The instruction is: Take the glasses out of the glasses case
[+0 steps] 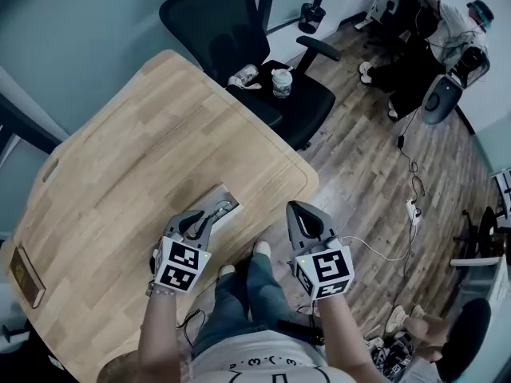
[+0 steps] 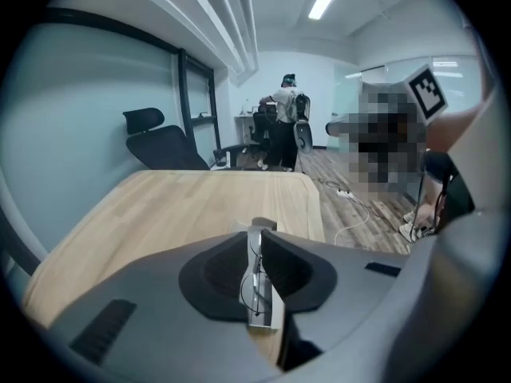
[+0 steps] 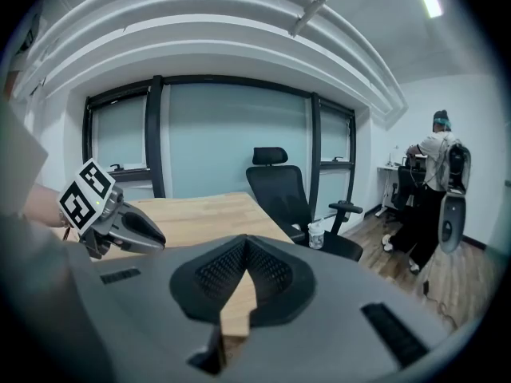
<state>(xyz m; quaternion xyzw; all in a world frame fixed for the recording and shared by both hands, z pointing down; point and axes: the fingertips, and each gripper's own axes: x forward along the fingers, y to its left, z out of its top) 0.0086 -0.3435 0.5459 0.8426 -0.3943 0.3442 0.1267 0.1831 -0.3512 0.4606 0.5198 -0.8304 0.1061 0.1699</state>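
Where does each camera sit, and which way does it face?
Head view: on the person's head, facing down at the table, arms, legs, left gripper and right gripper.
Left gripper view: on that gripper, facing along its jaws over the glasses case towards the office chair.
Right gripper view: on that gripper, facing along its jaws across the table to the windows.
Shared: all show table and office chair.

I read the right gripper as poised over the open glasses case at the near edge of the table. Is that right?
No. The head view shows the left gripper over the open glasses case at the near edge of the table; the right gripper is beyond that edge, off the table.
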